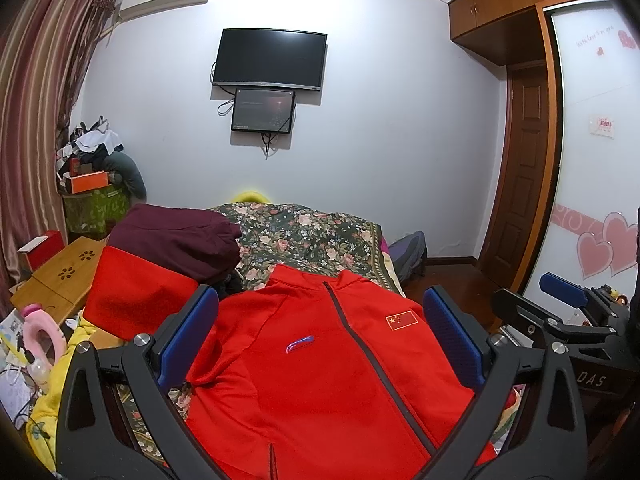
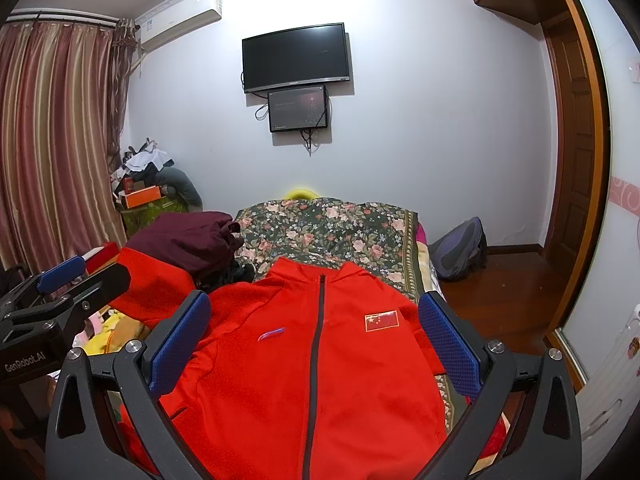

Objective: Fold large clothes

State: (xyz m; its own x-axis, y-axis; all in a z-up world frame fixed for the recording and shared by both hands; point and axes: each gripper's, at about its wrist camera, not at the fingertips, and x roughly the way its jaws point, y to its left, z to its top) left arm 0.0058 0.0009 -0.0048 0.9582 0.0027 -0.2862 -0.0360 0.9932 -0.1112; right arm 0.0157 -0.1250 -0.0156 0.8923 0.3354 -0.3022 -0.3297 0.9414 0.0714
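Both grippers, left [image 1: 320,344] and right [image 2: 316,344], hover with jaws spread wide and empty over a bed [image 2: 332,228] with a floral cover, facing a white wall with a television [image 2: 296,56] and a smaller screen [image 2: 298,109] beneath it (striped curtains [image 2: 56,132] hang at the left). Flat on the cover, front up, lies a red jacket [image 2: 304,380], zipped to the collar, with a flag patch [image 2: 381,320], its one sleeve [image 1: 140,296] running toward a maroon garment [image 1: 180,236].

A home bedroom: floral-quilted bed [image 2: 328,232], wall television [image 2: 296,56], curtains [image 2: 52,128], wardrobe [image 1: 600,140].
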